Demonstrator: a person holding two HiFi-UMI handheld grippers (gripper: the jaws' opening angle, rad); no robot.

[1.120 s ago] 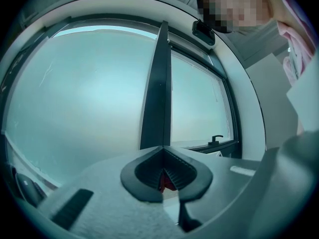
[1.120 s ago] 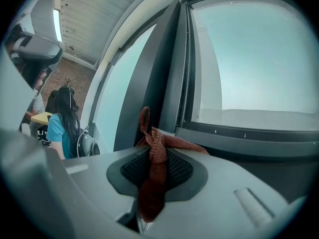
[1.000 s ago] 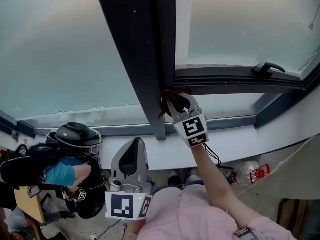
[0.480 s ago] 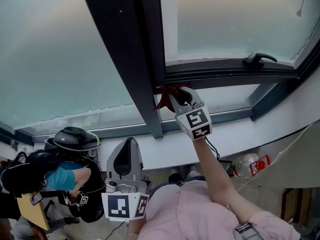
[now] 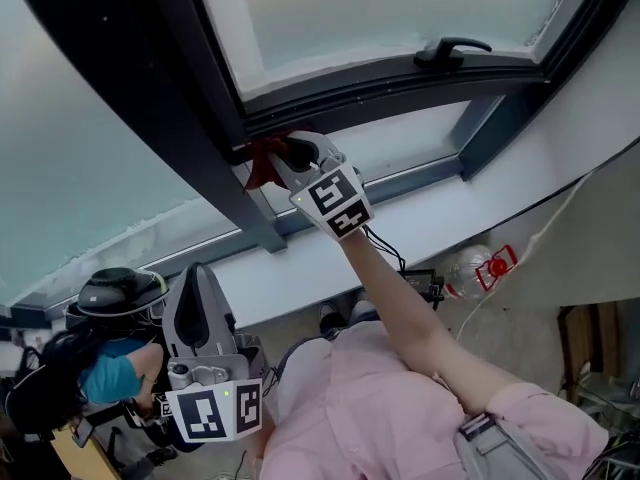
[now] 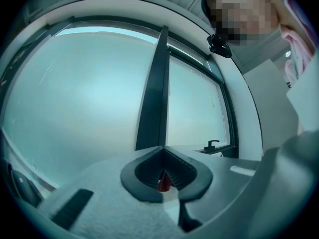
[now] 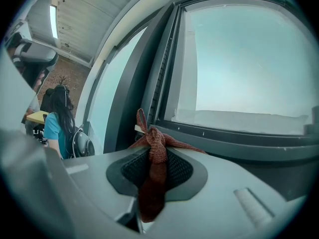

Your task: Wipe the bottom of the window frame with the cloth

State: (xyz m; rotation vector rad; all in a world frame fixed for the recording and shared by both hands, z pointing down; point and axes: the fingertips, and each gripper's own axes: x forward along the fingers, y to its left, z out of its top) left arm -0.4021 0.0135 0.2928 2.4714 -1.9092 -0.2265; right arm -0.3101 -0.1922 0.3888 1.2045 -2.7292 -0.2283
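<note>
Cloth point(image 7: 149, 193), red and twisted into a rope, is clamped between the closed jaws of my right gripper point(image 7: 155, 158). Its long axis runs along the jaws: one end hangs back towards the gripper body, and the other pokes forward with a small loop standing up. In the head view the cloth point(image 5: 262, 158) sits at the left end of the window frame's bottom rail point(image 5: 400, 73), in the corner where the rail meets the dark mullion point(image 5: 170, 98). My right gripper point(image 5: 290, 153) points up and left into that corner. I cannot tell for sure that the cloth is touching the rail.

The rail is dark, under frosted pale glass. From the cloth it runs bare to the right as far as a black handle point(image 5: 452, 46) near the far end. Below it a white sill point(image 5: 420, 218) follows the same line.

My left gripper point(image 5: 195, 273) hangs well below the sill with its tips pointing up. Its jaws point(image 6: 163, 171) are closed together and hold nothing.

Further down, a person in a teal shirt point(image 5: 100, 363) is on the left. A plastic bottle point(image 5: 475, 268) lies on the right, under the sill.
</note>
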